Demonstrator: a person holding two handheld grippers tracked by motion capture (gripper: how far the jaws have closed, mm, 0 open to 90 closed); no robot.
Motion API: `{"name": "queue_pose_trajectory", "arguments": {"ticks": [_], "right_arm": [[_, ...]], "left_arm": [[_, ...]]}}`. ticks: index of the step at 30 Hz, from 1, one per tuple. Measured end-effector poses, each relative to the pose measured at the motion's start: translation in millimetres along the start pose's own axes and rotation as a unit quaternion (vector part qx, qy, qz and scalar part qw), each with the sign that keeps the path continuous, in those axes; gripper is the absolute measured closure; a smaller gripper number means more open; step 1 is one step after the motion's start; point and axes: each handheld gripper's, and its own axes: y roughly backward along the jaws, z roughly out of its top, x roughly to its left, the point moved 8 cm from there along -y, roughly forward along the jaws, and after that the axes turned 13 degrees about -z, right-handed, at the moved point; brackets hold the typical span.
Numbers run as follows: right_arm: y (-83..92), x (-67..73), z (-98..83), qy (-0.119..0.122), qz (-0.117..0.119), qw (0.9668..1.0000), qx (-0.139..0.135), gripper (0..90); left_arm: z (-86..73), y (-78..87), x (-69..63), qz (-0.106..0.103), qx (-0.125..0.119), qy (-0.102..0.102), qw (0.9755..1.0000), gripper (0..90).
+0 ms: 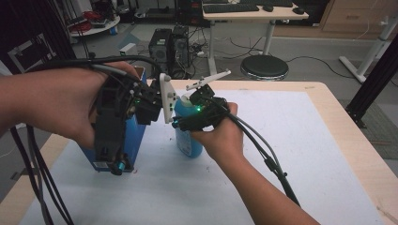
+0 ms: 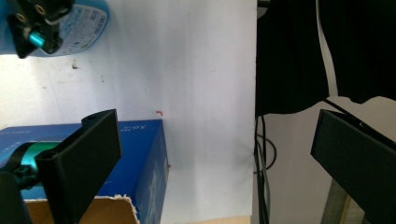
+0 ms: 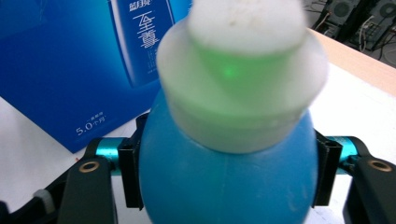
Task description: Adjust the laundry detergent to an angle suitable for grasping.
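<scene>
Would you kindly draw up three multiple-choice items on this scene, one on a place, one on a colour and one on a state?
1. Where does the blue bottle stand?
A. inside the box
B. on the white mat beside the blue box
C. on the floor

2. What colour is the bottle's cap?
A. red
B. black
C. white

3. How do the left tongs stand?
A. open, holding nothing
B. shut on the bottle
C. shut on a cable

Answers: 1 B, the high view shows the bottle on the mat by the box; 2 C, the right gripper view shows a white cap; 3 A, bare mat lies between the jaws.
</scene>
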Motion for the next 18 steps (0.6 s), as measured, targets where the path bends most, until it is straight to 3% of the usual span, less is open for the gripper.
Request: {"name": "queue_pose_trajectory", "arguments": {"ticks": [18], "right_arm": [[-1.1, 1.2, 0.7, 0.008, -0.023, 0.9997, -0.007, 40.2]], "left_arm": [[0.0, -1.2, 2.5, -0.001, 0.003, 0.0, 1.0, 1.7]]}}
